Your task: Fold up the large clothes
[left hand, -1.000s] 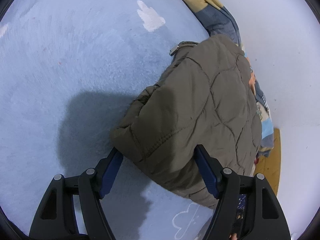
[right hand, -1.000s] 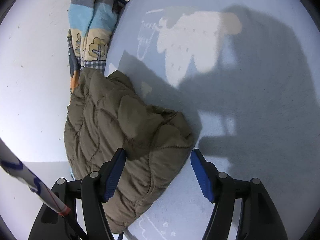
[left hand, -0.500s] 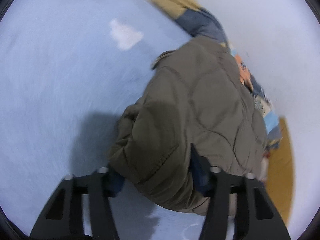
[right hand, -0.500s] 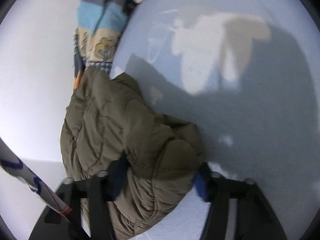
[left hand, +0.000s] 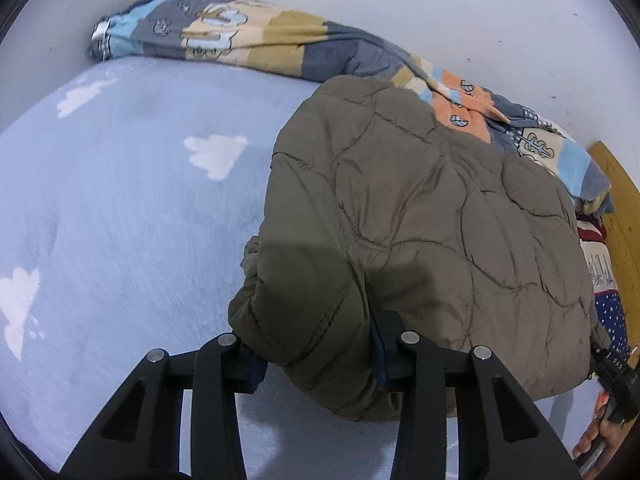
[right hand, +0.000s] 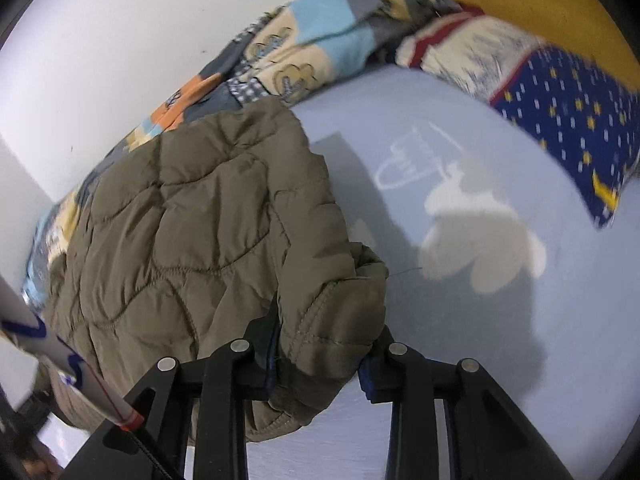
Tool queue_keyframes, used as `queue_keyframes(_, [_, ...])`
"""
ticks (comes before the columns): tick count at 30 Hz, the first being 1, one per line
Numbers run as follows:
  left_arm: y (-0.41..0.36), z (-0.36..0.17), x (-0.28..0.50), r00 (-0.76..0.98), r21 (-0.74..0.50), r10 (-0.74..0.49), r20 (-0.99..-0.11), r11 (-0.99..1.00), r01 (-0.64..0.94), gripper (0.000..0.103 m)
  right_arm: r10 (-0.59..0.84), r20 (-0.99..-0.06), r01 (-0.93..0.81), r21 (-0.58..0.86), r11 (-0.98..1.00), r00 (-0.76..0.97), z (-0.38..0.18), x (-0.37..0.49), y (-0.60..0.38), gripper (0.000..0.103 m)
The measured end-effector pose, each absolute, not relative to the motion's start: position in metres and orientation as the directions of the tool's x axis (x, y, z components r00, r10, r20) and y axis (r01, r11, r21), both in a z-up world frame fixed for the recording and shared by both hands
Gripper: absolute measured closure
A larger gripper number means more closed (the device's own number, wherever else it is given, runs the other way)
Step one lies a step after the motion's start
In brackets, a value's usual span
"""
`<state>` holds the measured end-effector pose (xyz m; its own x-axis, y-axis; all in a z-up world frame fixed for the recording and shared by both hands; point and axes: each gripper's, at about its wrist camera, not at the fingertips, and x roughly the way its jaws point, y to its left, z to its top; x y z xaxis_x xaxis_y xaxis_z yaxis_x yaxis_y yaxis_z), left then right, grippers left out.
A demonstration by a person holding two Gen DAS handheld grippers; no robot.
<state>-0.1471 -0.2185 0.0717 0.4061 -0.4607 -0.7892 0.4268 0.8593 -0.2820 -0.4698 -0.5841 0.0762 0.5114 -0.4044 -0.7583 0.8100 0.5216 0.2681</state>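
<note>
A: What does the left gripper (left hand: pixel 316 354) have?

B: The jacket (left hand: pixel 424 232). Its jaws have just been closing and now pinch a padded corner of it, at about 6 o'clock in the left view. The cloth bulges out between the two black fingers.

A: And the right gripper (right hand: pixel 320 360)?

B: The same. Its jaws have just been closing too, and they clamp another corner of the jacket, at 6 o'clock in the right view. A stitched hem folds over the left pad.

A: Where is the jacket lying?

B: On the blue sheet (left hand: pixel 132 216) with white clouds. In the left view it fills the frame from centre to 4 o'clock. Its far edge touches the blanket (left hand: pixel 256 36), which runs along the wall (left hand: pixel 440 4) from 11 to 3 o'clock.

A: Anything else?

B: In the right view a pillow (right hand: pixel 560 92), dark blue with yellow marks, lies at 2 o'clock, well apart from the jacket. A person's hand (left hand: pixel 600 436) shows at 4 o'clock in the left view.
</note>
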Motion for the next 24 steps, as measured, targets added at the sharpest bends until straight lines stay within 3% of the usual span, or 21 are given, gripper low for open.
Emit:
queue_keyframes(10, [-0.207,0.098,-0.168,0.438,-0.254,-0.467,-0.768,0.850,0.462,0.065,-0.440,-0.731,0.775,0.191,0.603,0.522,0.109,-0.475,-0.554,0.071])
queue_keyframes(24, [-0.136,0.114,-0.256,0.435,-0.312,-0.501,-0.748,0.844,0.437,0.065,-0.408,-0.703,0.754,0.280,0.595,0.583,0.135,-0.557,-0.493,0.071])
